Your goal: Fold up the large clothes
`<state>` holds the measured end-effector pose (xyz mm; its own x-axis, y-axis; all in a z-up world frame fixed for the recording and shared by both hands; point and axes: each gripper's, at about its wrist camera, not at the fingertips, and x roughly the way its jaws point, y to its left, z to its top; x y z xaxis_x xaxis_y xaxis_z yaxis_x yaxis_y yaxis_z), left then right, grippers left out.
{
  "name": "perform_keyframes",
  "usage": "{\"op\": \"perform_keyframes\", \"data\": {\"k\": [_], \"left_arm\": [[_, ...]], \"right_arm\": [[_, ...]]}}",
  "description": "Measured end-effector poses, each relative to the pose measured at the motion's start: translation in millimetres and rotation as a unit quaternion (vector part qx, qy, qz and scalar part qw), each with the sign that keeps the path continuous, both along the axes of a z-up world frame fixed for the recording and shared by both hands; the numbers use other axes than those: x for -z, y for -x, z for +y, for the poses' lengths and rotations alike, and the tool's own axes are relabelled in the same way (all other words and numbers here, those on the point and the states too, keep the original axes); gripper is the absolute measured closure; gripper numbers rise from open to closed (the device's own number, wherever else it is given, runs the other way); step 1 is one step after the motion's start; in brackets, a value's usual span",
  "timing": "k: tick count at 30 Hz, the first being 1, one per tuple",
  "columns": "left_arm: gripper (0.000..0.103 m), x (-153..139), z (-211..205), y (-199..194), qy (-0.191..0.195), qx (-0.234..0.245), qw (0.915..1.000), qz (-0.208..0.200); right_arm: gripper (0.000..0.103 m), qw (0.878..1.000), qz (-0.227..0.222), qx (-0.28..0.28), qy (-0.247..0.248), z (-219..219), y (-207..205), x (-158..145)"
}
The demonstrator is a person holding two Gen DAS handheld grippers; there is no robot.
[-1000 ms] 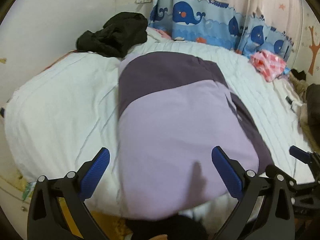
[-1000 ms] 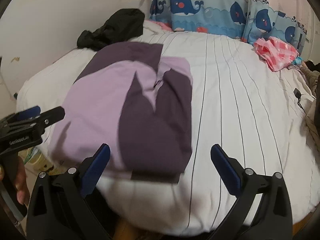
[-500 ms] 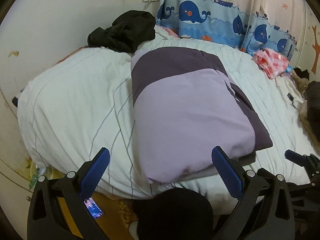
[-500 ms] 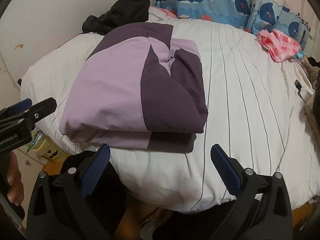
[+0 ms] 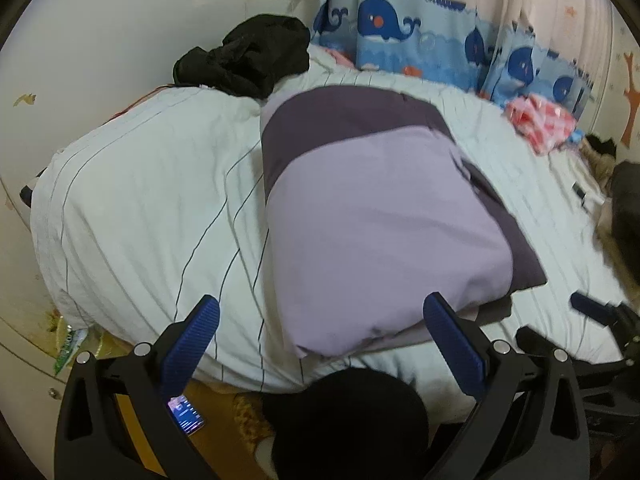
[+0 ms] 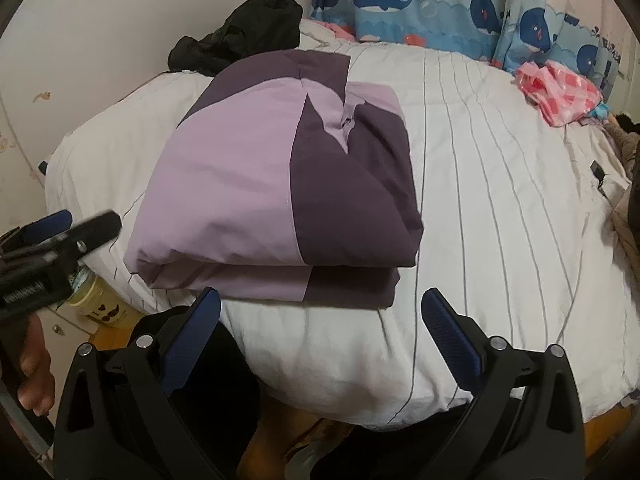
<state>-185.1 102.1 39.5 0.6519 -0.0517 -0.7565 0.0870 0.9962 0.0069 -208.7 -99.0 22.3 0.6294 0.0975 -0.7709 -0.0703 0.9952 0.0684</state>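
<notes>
A large lilac and dark purple garment lies folded into a thick rectangle near the front edge of the white striped bed. It also shows in the right wrist view, with stacked layers at its near edge. My left gripper is open and empty, held off the bed just before the garment's near edge. My right gripper is open and empty, also back from the bed's front edge. The left gripper shows at the left of the right wrist view.
A black garment is heaped at the back left of the bed. A pink checked cloth lies at the back right by the whale curtain. A phone and a cup are below the bed's front edge.
Both grippers have pulled back from the folded garment toward the bed's front edge and risen. The garment now lies still, free of both grippers.
</notes>
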Motion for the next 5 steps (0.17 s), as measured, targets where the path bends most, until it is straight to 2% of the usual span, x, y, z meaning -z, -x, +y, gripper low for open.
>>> {"op": "perform_keyframes", "data": {"k": [5], "left_arm": [[0.005,2.8,-2.9,-0.6,-0.012,-0.001,0.9999,0.004]], "right_arm": [[0.006,1.0,-0.007,0.001,0.014,2.0,1.5,-3.8]]}}
